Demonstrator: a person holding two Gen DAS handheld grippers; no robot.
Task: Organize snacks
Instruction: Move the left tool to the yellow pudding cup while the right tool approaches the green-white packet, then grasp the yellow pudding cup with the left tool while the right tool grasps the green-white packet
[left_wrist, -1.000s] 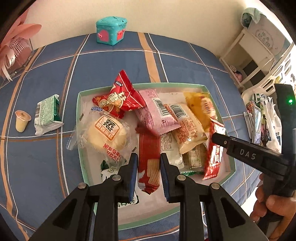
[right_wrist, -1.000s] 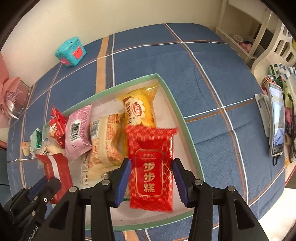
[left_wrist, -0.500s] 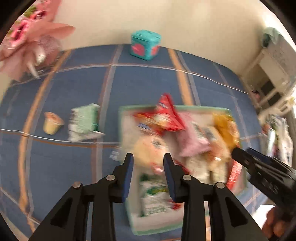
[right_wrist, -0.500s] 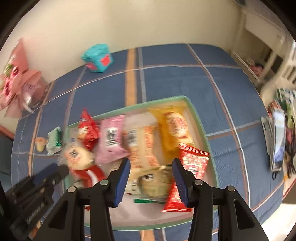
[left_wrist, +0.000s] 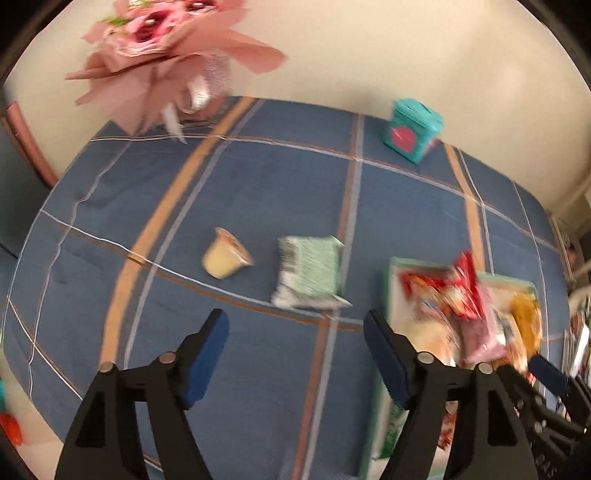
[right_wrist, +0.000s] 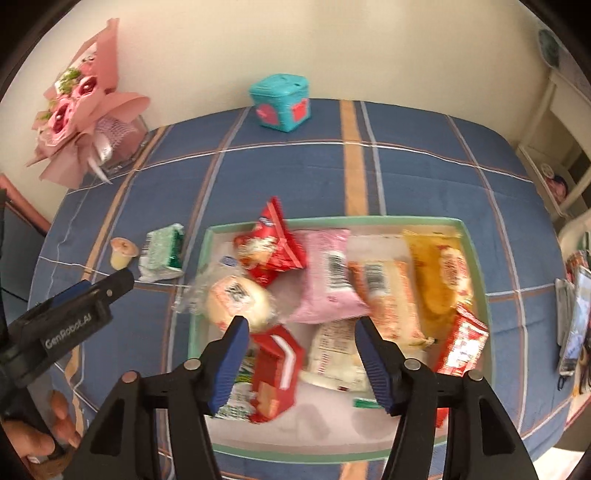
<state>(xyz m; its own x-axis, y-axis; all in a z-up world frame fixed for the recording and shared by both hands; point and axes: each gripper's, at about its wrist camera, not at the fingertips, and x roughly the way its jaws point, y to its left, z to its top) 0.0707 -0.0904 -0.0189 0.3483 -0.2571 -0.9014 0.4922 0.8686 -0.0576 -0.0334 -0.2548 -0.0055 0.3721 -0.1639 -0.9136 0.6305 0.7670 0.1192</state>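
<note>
My left gripper (left_wrist: 295, 325) hangs over the blue checked cloth (left_wrist: 258, 192), its jaws opening with nothing between them. Just beyond it lie a green-white packet (left_wrist: 310, 273) and a small jelly cup (left_wrist: 225, 258) on its side. The green tray (left_wrist: 391, 291) with several snack packets sits to its right. My right gripper (right_wrist: 302, 326) hovers above the tray (right_wrist: 332, 221), jaws opening and empty. A red-white packet (right_wrist: 277, 369) and a pale packet (right_wrist: 332, 354) lie below it. A red packet (right_wrist: 461, 343) rests at the tray's right side.
A pink bouquet (right_wrist: 81, 110) and a teal box (right_wrist: 282, 101) stand at the back of the table by the wall. A phone and clutter (right_wrist: 576, 317) sit off the right edge. A hand (right_wrist: 37, 439) holds the left gripper (right_wrist: 110, 284).
Both grippers let go of their red packets, which now lie in the tray, and widened. The left one swung left over the cloth near the loose packet and cup. The right one drew back and up.
</note>
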